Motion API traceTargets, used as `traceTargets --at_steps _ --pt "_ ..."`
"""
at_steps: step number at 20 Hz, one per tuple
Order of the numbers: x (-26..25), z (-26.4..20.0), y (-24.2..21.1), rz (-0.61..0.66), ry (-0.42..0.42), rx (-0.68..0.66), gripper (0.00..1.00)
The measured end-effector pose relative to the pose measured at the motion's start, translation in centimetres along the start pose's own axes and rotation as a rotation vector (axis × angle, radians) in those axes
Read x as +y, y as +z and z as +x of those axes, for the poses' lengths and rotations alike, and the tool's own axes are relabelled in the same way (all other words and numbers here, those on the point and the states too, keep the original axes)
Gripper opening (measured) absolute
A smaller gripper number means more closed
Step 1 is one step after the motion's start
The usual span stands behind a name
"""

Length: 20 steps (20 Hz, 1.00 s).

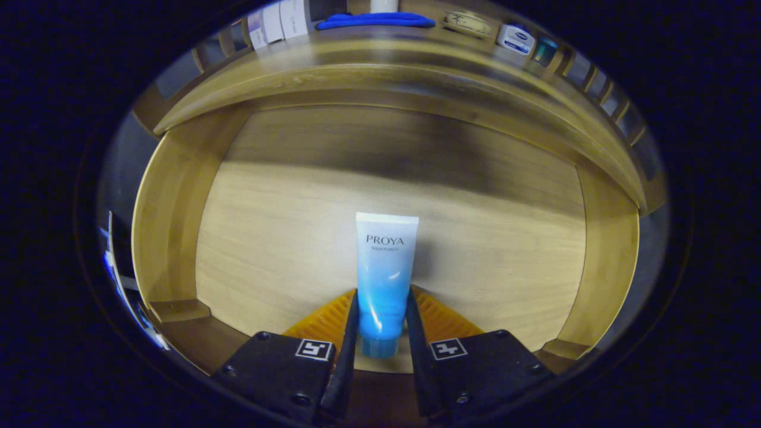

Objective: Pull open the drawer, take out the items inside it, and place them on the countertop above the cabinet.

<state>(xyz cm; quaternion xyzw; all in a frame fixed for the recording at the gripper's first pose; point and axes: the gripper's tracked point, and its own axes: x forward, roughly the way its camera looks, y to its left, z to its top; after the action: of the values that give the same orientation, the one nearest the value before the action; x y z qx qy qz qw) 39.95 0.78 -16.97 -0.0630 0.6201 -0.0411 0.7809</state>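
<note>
Both fingers (382, 315) were closed onto the lower end of the tube (385, 279), one pressing each flank just above its cap, while it lay on the floor of the open drawer (178, 196). Held that low, the soft tube could squash, tilt or slide free during the lift. To the right, it might also have clipped the surface (487, 83) edge above the drawer.

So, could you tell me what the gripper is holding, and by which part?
The gripper is shut on the tube, both fingers pressing its lower body just above the cap, over the open drawer.
</note>
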Motion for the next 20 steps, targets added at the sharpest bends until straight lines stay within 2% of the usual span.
traceTargets --at_steps 5,11,20 --pt "0.0 -2.2 1.5 -0.003 -0.001 -0.056 0.44" --pt "-1.6 -8.7 3.0 0.014 0.018 -0.177 0.44" --pt "-3.0 -15.4 8.5 0.033 -0.002 -0.310 0.44"
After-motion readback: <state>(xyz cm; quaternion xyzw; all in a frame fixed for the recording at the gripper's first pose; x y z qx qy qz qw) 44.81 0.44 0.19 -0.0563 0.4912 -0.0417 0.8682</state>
